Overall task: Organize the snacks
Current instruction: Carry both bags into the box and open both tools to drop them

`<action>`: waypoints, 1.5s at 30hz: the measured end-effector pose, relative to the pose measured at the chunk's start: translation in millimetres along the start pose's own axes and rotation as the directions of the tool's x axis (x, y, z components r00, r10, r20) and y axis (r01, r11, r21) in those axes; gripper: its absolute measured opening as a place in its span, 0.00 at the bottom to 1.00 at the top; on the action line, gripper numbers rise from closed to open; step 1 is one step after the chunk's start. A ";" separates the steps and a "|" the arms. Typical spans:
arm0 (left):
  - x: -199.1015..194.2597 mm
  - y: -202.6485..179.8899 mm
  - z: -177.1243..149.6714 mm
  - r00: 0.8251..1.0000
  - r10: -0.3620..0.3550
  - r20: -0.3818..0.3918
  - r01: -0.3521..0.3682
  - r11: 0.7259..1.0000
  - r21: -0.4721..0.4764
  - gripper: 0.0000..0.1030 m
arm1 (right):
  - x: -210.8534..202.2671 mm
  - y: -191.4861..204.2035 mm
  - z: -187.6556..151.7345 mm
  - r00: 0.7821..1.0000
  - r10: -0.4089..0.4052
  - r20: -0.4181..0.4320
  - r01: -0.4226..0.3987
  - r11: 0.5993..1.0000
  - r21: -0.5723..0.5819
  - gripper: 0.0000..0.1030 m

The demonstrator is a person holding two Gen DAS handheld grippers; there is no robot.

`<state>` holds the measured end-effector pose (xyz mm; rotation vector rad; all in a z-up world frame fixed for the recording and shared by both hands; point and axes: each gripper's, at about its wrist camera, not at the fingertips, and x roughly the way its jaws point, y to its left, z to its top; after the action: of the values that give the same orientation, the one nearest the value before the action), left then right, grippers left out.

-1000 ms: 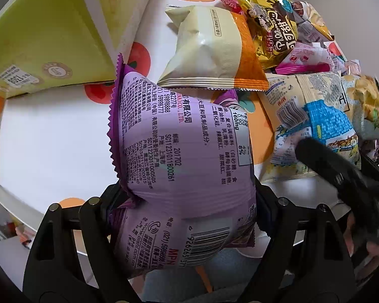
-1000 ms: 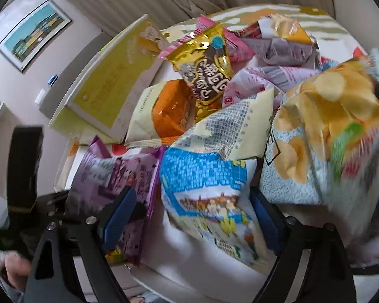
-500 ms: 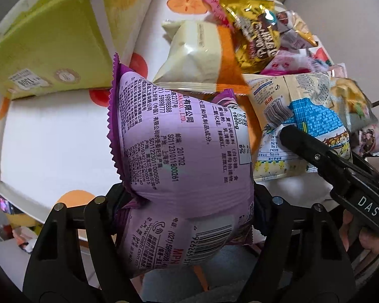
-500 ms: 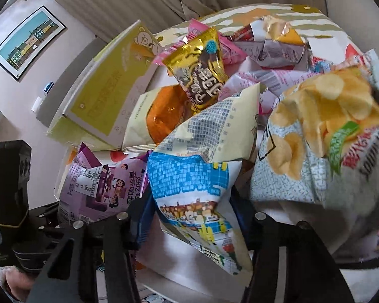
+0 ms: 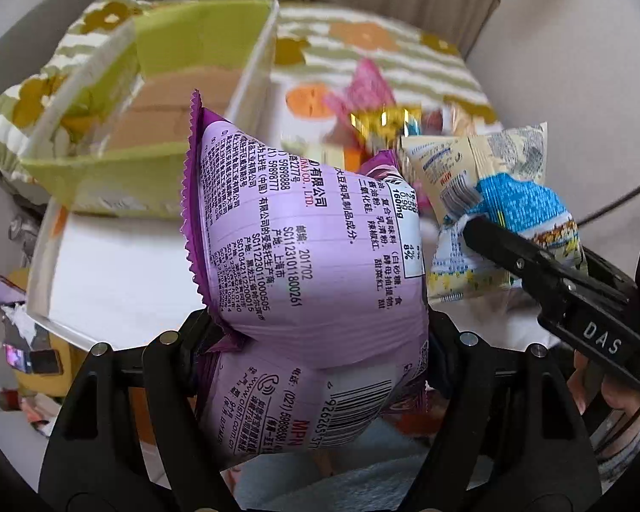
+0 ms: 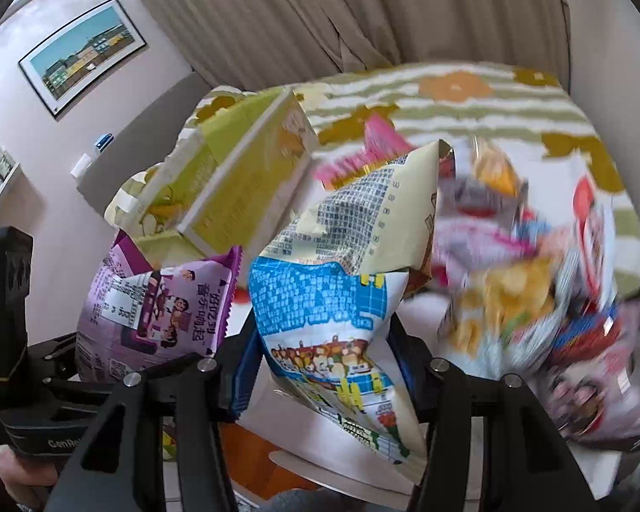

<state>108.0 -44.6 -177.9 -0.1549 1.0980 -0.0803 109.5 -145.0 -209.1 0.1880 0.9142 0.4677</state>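
Observation:
My left gripper (image 5: 320, 341) is shut on a puffy purple snack bag (image 5: 311, 247), printed back facing the camera, lifted above the white table (image 5: 119, 273). In the right wrist view the same purple bag (image 6: 158, 307) hangs at the left. My right gripper (image 6: 320, 367) is shut on a cream and blue snack bag (image 6: 333, 298), raised off the table; the left wrist view shows that bag (image 5: 503, 209) pinched at the right. An open yellow-green box (image 5: 162, 98) stands behind the purple bag, its flaps up; it also shows as the box (image 6: 243, 170) in the right wrist view.
A blurred heap of snack bags (image 6: 533, 281) lies at the right on the table, with a pink bag (image 5: 362, 94) and a gold one (image 5: 384, 121) farther back. A flowered cloth (image 6: 469, 94) covers the surface behind. Curtains (image 6: 320, 13) hang at the back.
Both grippers have risen with their bags, so the table and the pile look lower and farther. The right gripper closed on the cream and blue bag; the box's inside has come into view.

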 end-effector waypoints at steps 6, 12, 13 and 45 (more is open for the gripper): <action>-27.4 25.8 50.5 0.993 -0.003 0.114 0.005 1.000 -0.021 0.71 | -14.1 31.6 41.6 0.998 0.020 0.065 -0.014 0.996 -0.087 0.47; -34.9 85.9 106.8 0.988 0.028 0.151 -0.027 1.000 -0.009 0.71 | 8.3 78.6 80.7 0.996 0.034 0.081 -0.025 0.994 -0.107 0.47; -33.4 97.9 116.0 0.988 0.031 0.149 -0.030 0.999 -0.009 0.71 | 12.7 86.8 84.9 0.996 0.029 0.079 -0.021 0.994 -0.107 0.47; 41.8 246.1 168.2 0.994 0.113 0.000 -0.113 0.989 0.098 1.00 | 148.7 184.0 122.3 0.991 -0.122 -0.053 0.122 0.993 -0.011 0.47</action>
<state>273.9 206.6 -180.2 -0.0043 1.1038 -0.0327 227.2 91.8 -177.5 0.1126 0.9708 0.3643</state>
